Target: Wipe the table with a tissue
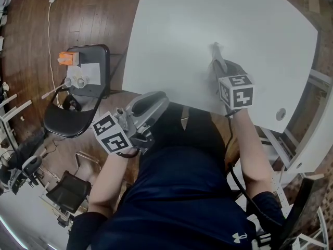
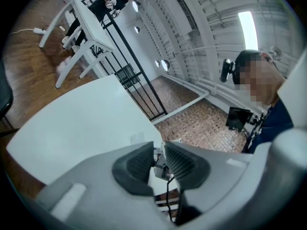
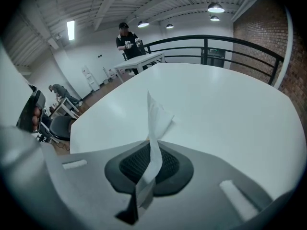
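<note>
Right hand-held gripper (image 1: 215, 48) pinched the tissue (image 3: 156, 123) over the table (image 1: 208, 14), left hand-held gripper (image 2: 159, 152) sat slightly spread and empty; wiping looked barely started.

Bright, even light fr. ceiling lamps (image 3: 215, 7) above right gripper (image 3: 149, 150); faint shadow on table (image 1: 208, 30) below it; fisheye warp + dark corners; pads (image 3: 136, 164) slightly blurred.

A small white Under Armour logo (image 1: 237, 237) marks the dark shirt (image 1: 182, 191); no words are legible.
</note>
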A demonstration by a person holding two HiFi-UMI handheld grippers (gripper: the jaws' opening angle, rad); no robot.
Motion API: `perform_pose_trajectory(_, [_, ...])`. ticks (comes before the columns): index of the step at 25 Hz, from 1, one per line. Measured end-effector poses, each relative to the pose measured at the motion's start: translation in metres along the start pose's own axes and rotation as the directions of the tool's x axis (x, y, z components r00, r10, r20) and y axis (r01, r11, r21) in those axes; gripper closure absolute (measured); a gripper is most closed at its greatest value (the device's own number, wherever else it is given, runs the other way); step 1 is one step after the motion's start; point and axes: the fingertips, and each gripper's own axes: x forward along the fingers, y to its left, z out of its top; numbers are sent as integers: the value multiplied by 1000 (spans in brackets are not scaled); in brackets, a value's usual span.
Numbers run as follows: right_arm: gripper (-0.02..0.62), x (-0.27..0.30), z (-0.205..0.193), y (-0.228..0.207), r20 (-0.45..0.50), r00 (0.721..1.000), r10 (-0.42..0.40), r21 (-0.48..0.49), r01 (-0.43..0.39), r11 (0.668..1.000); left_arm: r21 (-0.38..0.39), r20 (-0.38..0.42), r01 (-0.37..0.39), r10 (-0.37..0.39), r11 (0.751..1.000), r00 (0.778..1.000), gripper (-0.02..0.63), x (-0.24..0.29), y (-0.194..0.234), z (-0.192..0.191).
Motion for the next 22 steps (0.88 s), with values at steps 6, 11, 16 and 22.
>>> perform_pose_trajectory(6, [583,-17,18,31,87,994,66,-20,-64,998,8,7,8,-8,1000,1000,532,2,-5,1])
perform_pose_trajectory(11, [583,-61,26,55,177,973,147,-24,-145,989,38,0,35,-35,999,999,534,18,-22,-1])
perform_pose_trajectory(16, [583,-122,21,61,295,926,235,71,-266,961,79,-13,51,-50,996,999,534,36,-50,-8])
perform_pose_trajectory(22, [583,-184,5,35,460,861,217,237,-354,905,131,-5,45,-45,990,999,541,46,-84,-22])
